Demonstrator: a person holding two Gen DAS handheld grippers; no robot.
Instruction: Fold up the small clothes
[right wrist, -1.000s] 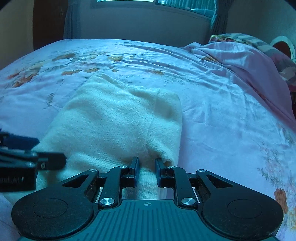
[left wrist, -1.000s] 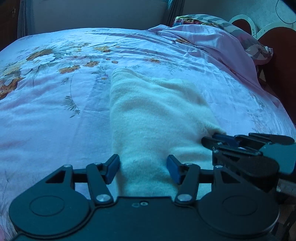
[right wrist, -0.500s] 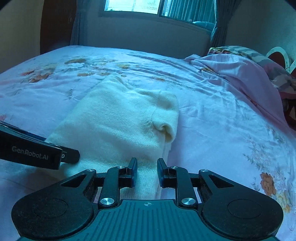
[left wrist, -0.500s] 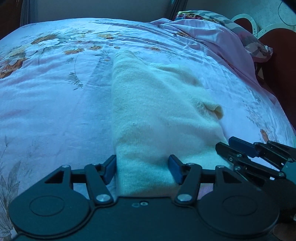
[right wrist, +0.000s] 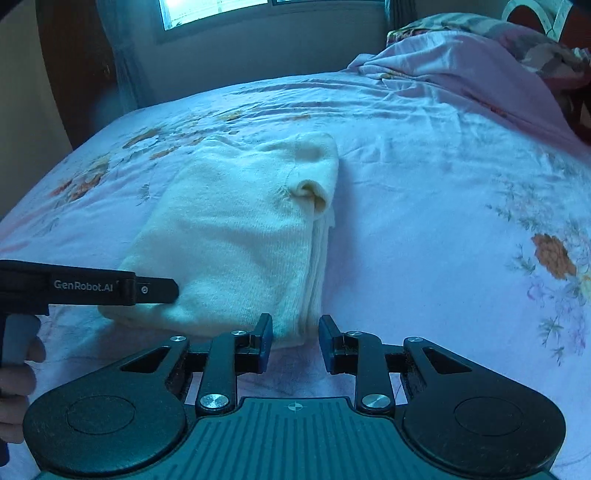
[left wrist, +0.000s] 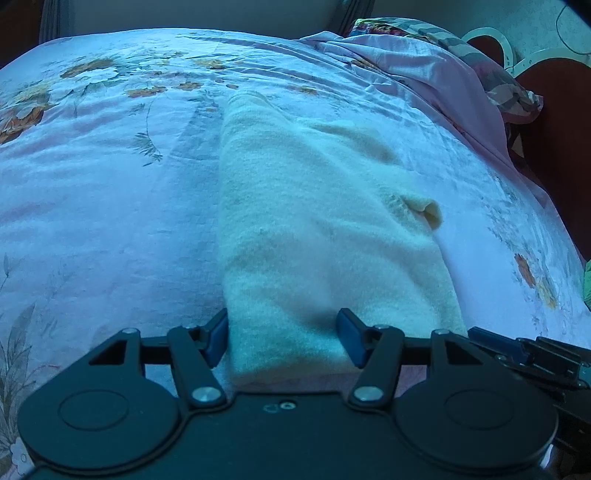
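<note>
A cream knitted garment (left wrist: 317, 221) lies folded into a long stack on the floral bedsheet (left wrist: 92, 206); it also shows in the right wrist view (right wrist: 236, 229), with a small rolled cuff (right wrist: 312, 192) on its right edge. My left gripper (left wrist: 282, 338) is open, its jaws straddling the garment's near end. My right gripper (right wrist: 295, 341) is open at the garment's near right corner, holding nothing. The left gripper's finger (right wrist: 110, 286) shows at the left of the right wrist view.
A bunched pink blanket (right wrist: 461, 59) and a patterned pillow (left wrist: 480, 48) lie at the head of the bed on the right. A dark headboard (left wrist: 554, 110) stands behind them. A window (right wrist: 214, 11) and curtains are beyond the bed.
My right gripper has let go of the garment's corner and opened, pulling back slightly. The garment has settled flat. My left gripper stays open around the near end.
</note>
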